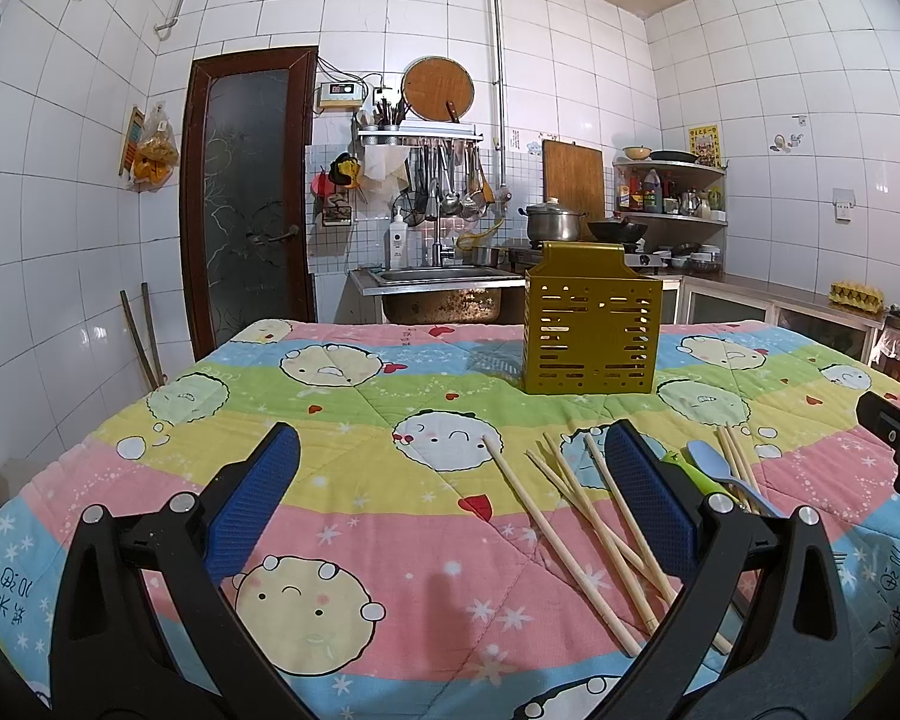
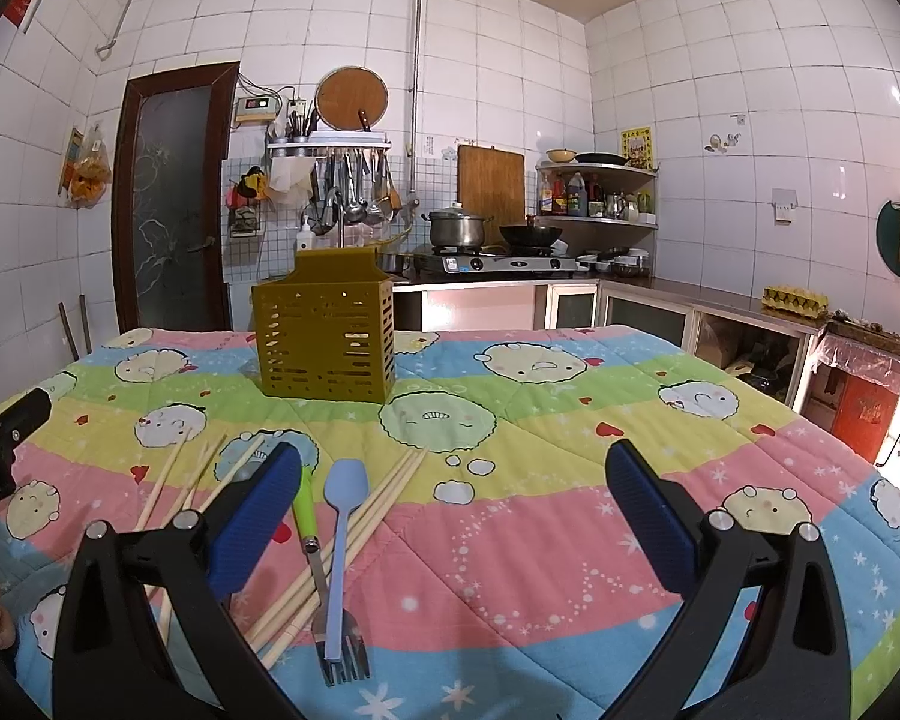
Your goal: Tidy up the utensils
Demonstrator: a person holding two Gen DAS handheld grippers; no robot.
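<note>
Both the left gripper (image 1: 450,504) and right gripper (image 2: 453,510) hover spread wide, empty, low in frame; chopsticks (image 1: 576,534) lie loose, the holder (image 1: 594,330) waiting upper centre.

Cartoon quilt (image 1: 354,516) covers the counter. Behind: steel sink (image 1: 444,276), lidded pot (image 2: 457,228) and wok (image 2: 531,234) on gas stove (image 2: 498,264), brown door (image 1: 249,192), egg carton (image 2: 795,300).
</note>
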